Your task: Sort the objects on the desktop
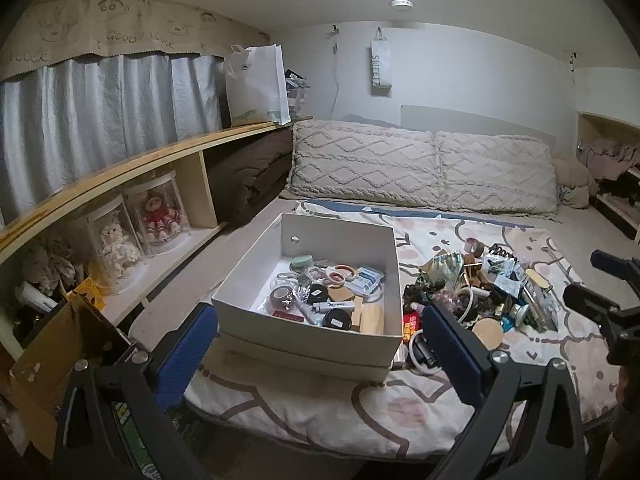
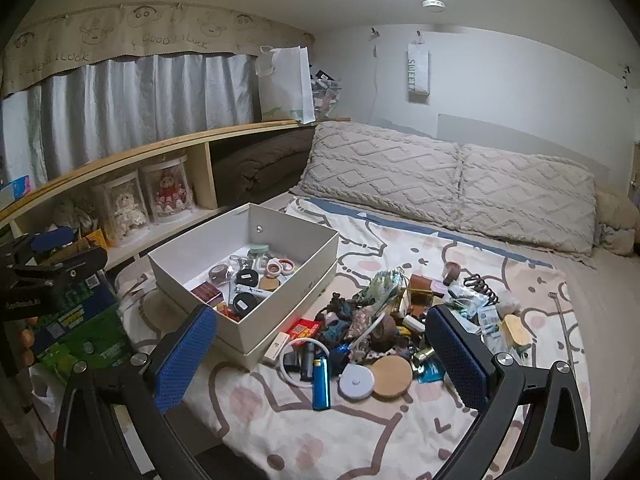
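A white cardboard box (image 1: 320, 342) (image 2: 280, 320) sits on the bed and holds tape rolls, scissors, round tins and other small items. To its right lies a loose pile of clutter (image 1: 476, 292) (image 2: 400, 312), with a blue lighter (image 2: 321, 384), a white ring (image 2: 294, 360), a white disc (image 2: 356, 385) and a cork coaster (image 2: 392, 377) at its front. My left gripper (image 1: 320, 340) is open and empty, hanging just in front of the box. My right gripper (image 2: 320, 344) is open and empty, in front of the pile; it also shows at the right edge of the left wrist view (image 1: 608, 304).
The patterned bedspread (image 2: 360, 440) covers the bed, with two textured pillows (image 2: 448, 176) at the back. A wooden shelf (image 1: 120, 168) on the left holds dolls in clear cases. A green carton (image 2: 80, 332) and a cardboard box (image 1: 52, 356) stand beside the bed at left.
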### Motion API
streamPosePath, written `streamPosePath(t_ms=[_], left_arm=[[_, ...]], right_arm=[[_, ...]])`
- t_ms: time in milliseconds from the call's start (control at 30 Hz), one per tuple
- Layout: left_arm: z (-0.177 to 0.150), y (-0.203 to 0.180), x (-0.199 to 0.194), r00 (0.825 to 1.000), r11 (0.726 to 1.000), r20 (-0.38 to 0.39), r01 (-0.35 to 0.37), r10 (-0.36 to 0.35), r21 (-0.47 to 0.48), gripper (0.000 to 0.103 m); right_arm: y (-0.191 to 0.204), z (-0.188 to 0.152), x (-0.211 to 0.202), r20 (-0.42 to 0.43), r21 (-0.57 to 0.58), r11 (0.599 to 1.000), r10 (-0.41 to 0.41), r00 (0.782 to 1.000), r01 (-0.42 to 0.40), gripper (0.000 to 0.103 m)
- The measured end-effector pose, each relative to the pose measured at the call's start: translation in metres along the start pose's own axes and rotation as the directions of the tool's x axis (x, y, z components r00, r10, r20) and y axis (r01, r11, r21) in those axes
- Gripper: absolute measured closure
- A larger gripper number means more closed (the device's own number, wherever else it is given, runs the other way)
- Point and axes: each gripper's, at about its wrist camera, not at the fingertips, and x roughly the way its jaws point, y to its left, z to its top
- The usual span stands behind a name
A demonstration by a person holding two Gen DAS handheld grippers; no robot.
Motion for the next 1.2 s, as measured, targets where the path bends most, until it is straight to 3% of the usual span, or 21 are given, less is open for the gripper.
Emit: streamPosePath(t_ms=[400,1200], left_arm=[[-0.014,0.007,-0.009,1.000,0.998,0.005,0.011,-0.010,-0.064,0.000],[-0.023,-0.005,-0.009,1.000,0.999,-0.016,0.018,-0.019,-0.040,0.000]], right_arm=[[-0.001,-0.013,-0.011,-0.005,0.012,1.000,-0.018,1.000,0.018,0.000],[-0.005,-0.020,-0.015,-0.014,0.044,0.999,-0.019,1.000,0.020,0.000]])
